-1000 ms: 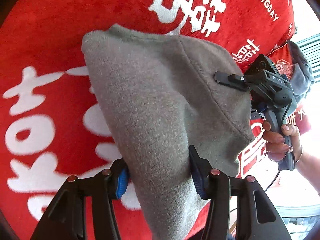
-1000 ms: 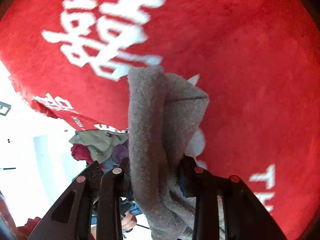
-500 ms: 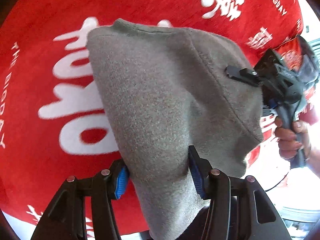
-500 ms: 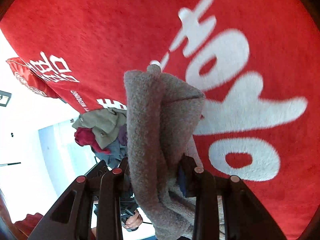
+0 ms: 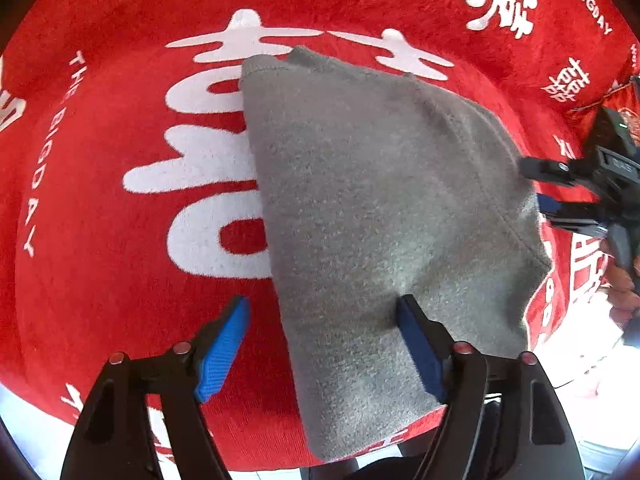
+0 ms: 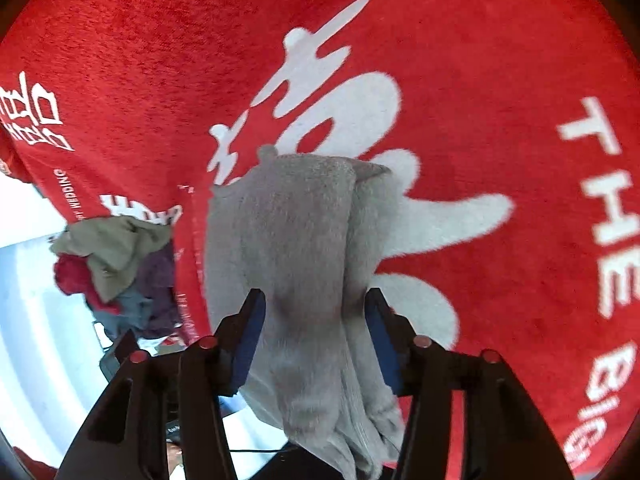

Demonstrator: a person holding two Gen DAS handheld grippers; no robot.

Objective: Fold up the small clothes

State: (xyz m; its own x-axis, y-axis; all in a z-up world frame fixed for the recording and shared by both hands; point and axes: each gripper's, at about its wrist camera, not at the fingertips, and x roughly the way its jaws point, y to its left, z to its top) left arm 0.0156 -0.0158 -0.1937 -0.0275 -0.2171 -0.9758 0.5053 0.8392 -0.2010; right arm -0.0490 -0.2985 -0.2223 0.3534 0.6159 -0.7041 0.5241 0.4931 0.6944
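a red plush cloth [image 5: 120, 240] printed with big white characters covers the work surface and fills nearly the whole left wrist view. on it, from the centre out toward 2 o'clock, lies the folded grey garment [image 5: 380, 220], its near edge hanging toward me at 6 o'clock. my left gripper [image 5: 324, 340] has its jaws spread apart: the blue pad at 7 o'clock stands clear of the fabric over bare red cloth, while the pad at 5 o'clock touches the grey edge. i judge this is a release, letting the fold settle flat. at 3 o'clock my right gripper [image 5: 540, 186] sits at the garment's far edge, steadying that side.

in the right wrist view the same red cloth [image 6: 500, 80] fills the background, and a heap of unfolded clothes [image 6: 116, 268] waits at 9 o'clock, off the cloth's edge. the grey garment [image 6: 296, 248] runs from the centre down to 6 o'clock, bunched in layers between my right gripper [image 6: 316, 332], whose pads sit against both sides of the stack; whether they are pressing or just loosening, i cannot tell.
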